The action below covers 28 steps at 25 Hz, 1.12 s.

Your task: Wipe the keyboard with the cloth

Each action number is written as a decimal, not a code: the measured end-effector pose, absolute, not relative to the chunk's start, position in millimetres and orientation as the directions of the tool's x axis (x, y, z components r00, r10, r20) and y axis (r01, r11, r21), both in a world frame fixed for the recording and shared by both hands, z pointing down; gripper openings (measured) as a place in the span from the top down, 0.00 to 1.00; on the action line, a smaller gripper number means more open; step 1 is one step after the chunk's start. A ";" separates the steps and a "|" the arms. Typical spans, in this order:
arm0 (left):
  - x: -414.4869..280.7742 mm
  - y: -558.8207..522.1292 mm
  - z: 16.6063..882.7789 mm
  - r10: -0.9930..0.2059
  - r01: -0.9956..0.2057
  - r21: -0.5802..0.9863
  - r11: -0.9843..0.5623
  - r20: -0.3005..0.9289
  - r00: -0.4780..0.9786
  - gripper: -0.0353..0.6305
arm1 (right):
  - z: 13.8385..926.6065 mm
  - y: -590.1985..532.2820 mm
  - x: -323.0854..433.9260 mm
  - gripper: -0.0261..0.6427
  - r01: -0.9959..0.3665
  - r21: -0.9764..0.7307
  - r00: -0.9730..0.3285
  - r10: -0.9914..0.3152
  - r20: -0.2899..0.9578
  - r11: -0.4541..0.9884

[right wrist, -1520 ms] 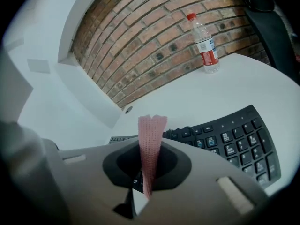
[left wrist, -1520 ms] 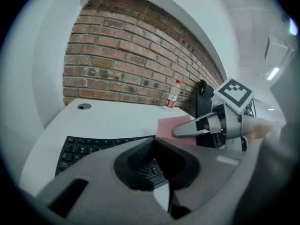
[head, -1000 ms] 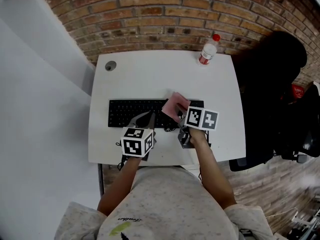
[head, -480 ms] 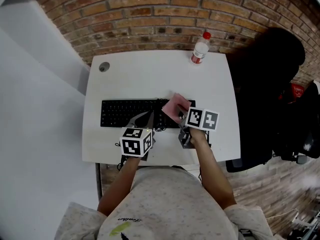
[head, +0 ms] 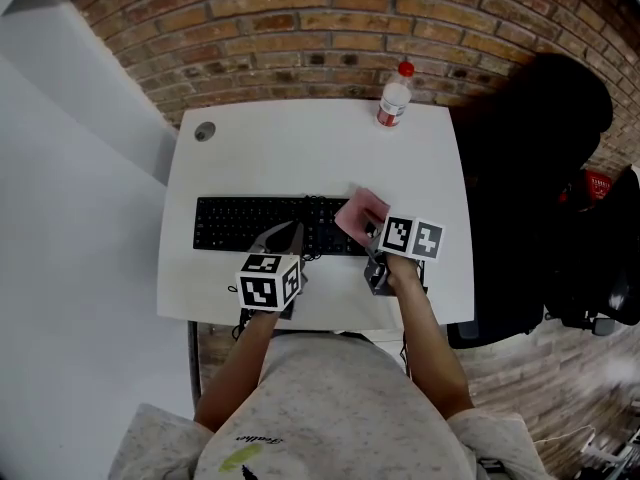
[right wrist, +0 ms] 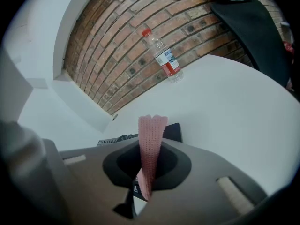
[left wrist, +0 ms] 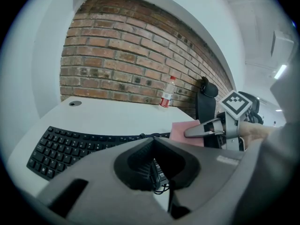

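Observation:
A black keyboard (head: 250,224) lies across the white table (head: 300,158). My right gripper (head: 372,232) is shut on a pink cloth (head: 360,213), held at the keyboard's right end. In the right gripper view the cloth (right wrist: 151,142) stands up between the jaws, with the keyboard's corner (right wrist: 172,131) behind it. My left gripper (head: 291,232) is over the keyboard's front middle, jaws shut with nothing in them. The left gripper view shows the keyboard (left wrist: 65,144), the cloth (left wrist: 183,131) and the right gripper (left wrist: 189,133). A thin black cable (left wrist: 157,170) shows behind the left jaws.
A plastic water bottle (head: 393,98) with a red cap stands at the table's back right, by the brick wall. A round cable hole (head: 205,131) is at the back left. A black chair (head: 530,158) stands off the right edge.
My right gripper has shifted the cloth a little to the right along the keyboard. The left gripper has hardly moved. The head view has drifted slightly.

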<state>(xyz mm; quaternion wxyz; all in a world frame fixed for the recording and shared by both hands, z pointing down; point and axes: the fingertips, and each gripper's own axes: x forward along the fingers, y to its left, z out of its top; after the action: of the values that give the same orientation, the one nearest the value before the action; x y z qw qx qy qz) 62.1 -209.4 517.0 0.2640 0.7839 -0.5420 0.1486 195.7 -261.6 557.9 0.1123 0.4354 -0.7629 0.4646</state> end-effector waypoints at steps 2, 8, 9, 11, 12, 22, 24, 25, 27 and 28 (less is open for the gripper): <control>64.5 -209.4 516.8 -0.773 -0.930 0.252 -0.269 0.519 0.365 0.95 | 559.3 -261.9 203.6 0.92 -0.773 -0.606 -0.590 -0.562 0.580 0.186; 65.0 -206.7 516.1 -0.774 -0.931 0.251 -0.264 0.521 0.360 0.95 | 562.0 -263.1 224.7 0.92 -0.790 -0.593 -0.560 -0.580 0.591 0.159; 64.7 -206.5 516.3 -0.773 -0.931 0.252 -0.264 0.522 0.360 0.95 | 562.4 -263.6 228.1 0.92 -0.792 -0.592 -0.554 -0.585 0.592 0.151; 63.4 -206.6 516.7 -0.771 -0.931 0.252 -0.265 0.524 0.362 0.95 | 562.3 -264.7 234.0 0.92 -0.794 -0.593 -0.543 -0.595 0.592 0.135; 62.4 -206.9 516.8 -0.770 -0.930 0.253 -0.267 0.525 0.364 0.95 | 562.1 -265.2 236.5 0.92 -0.796 -0.591 -0.537 -0.600 0.593 0.129; 44.3 -205.5 518.5 -0.744 -0.913 0.264 -0.310 0.530 0.406 0.95 | 532.8 -261.8 232.4 0.92 -0.781 -0.615 -0.520 -0.660 0.542 0.110; 38.4 -205.4 517.8 -0.741 -0.910 0.266 -0.318 0.529 0.413 0.95 | 516.8 -261.3 222.7 0.92 -0.771 -0.624 -0.529 -0.675 0.514 0.129; 35.1 -205.4 516.7 -0.741 -0.909 0.267 -0.321 0.527 0.417 0.95 | 508.4 -260.7 216.3 0.92 -0.765 -0.628 -0.536 -0.681 0.499 0.142; 26.7 -204.5 514.8 -0.741 -0.907 0.269 -0.324 0.524 0.420 0.95 | 492.8 -258.5 200.5 0.92 -0.755 -0.633 -0.553 -0.687 0.472 0.172; 21.4 -203.5 514.3 -0.742 -0.907 0.269 -0.324 0.523 0.420 0.95 | 486.3 -257.0 191.0 0.92 -0.751 -0.632 -0.561 -0.687 0.462 0.189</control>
<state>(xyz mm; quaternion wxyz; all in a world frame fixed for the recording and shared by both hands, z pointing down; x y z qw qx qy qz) 21.4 -203.5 514.3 0.2681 0.7989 -0.5160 0.1539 191.0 -257.0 486.3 0.0373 0.4668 -0.7700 0.4332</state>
